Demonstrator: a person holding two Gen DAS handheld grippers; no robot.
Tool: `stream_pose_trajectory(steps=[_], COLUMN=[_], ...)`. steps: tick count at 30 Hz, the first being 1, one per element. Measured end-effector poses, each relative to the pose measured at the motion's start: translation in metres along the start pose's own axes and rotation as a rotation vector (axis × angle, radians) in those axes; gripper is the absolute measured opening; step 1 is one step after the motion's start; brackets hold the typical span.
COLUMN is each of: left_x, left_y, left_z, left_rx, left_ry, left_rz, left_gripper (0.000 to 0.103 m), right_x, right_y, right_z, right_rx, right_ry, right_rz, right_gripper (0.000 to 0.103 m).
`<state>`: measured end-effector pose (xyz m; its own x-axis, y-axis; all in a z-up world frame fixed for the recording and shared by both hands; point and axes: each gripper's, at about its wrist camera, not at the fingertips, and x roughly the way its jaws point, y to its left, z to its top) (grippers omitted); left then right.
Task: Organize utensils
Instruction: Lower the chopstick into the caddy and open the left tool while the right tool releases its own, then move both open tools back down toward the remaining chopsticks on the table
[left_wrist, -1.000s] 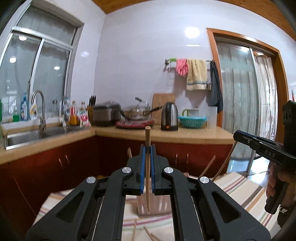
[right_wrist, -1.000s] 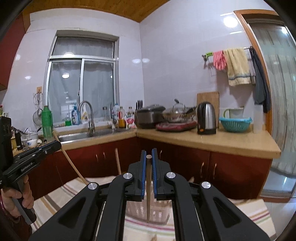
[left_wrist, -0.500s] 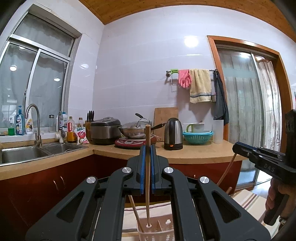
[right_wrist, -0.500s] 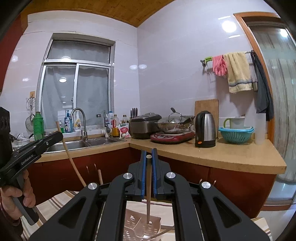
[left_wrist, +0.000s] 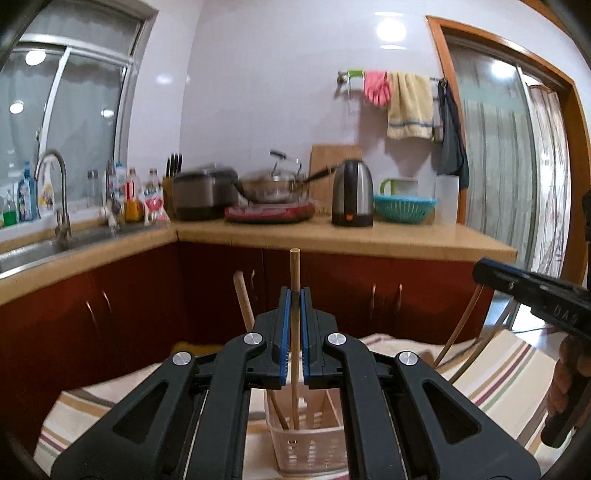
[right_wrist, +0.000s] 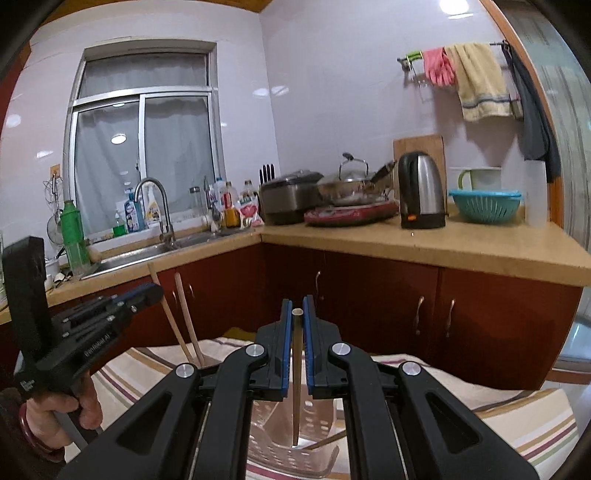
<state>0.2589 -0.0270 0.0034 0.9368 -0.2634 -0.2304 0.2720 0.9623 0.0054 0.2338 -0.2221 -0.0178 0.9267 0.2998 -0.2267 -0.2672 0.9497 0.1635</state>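
My left gripper (left_wrist: 294, 295) is shut on a wooden chopstick (left_wrist: 294, 266) that stands upright, its lower end inside a pale slotted utensil holder (left_wrist: 310, 446). Another chopstick (left_wrist: 242, 299) leans in the holder to the left. My right gripper (right_wrist: 297, 304) stands around a second chopstick (right_wrist: 296, 369) held upright, tip just above the holder (right_wrist: 273, 443); its jaws look slightly apart from the stick. Each gripper shows in the other's view, the right one (left_wrist: 532, 295) and the left one (right_wrist: 110, 310).
The holder stands on a table with a striped cloth (left_wrist: 498, 369). Behind are dark red cabinets (right_wrist: 406, 306) under a wooden counter (left_wrist: 369, 240) with a kettle (left_wrist: 351, 195), a wok, a rice cooker and a teal basket. A sink (right_wrist: 147, 254) is at the left.
Both grippers tilted down again and lowered; the left chopstick's end went into the holder. The right jaws seem to have eased a little around their chopstick.
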Motion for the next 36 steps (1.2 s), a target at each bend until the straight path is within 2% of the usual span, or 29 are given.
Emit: stream_pose_trajectory(steps=[2,4,6,7,8,9,15,18,26,36], left_x=[0.004,0.005,0.005,0.004,0.003,0.0,-0.017,-0.032,-0.083,-0.139], left_y=[0.003,0.006,0.008,0.01,0.01,0.013,0.02,0.021,0.013,-0.007], left_z=[-0.005,-0.01,-0.012,-0.013,-0.013,-0.014,-0.013,-0.014,-0.038,-0.102], left_rx=[-0.011,-0.026,-0.033,-0.041,-0.048,-0.059,-0.08,-0.081,-0.08,-0.102], left_ry=[0.021,0.034,0.041,0.042,0.041,0.037,0.034,0.023,0.035,0.099], left_rz=[0.002,0.004,0.011,0.017,0.017,0.017,0.046,0.065,0.105,0.147], left_gripper=[0.006,0.011,0.032,0.039,0.05,0.054,0.071,0.077,0.08,0.08], right_x=[0.002,0.002,0.001,-0.001,-0.001,-0.003,-0.021,-0.036,-0.078,-0.132], right_y=[-0.002,-0.004,-0.005,-0.005,-0.006,-0.007,-0.006,-0.004,-0.001,-0.002], right_z=[-0.003,-0.003,-0.003,-0.003,-0.002,-0.002,0.004,0.003,-0.024,-0.106], right_rx=[0.006,0.012,0.018,0.019,0.02,0.022,0.017,0.01,0.017,0.036], right_ry=[0.008,0.015,0.017,0.014,0.012,0.007,-0.024,-0.034,-0.008,0.08], right_rz=[-0.008,-0.012,-0.016,-0.022,-0.026,-0.033,-0.058,-0.071,-0.089,-0.137], right_gripper=[0.007,0.007,0.009,0.012,0.023,0.032,0.047,0.051,0.052,0.052])
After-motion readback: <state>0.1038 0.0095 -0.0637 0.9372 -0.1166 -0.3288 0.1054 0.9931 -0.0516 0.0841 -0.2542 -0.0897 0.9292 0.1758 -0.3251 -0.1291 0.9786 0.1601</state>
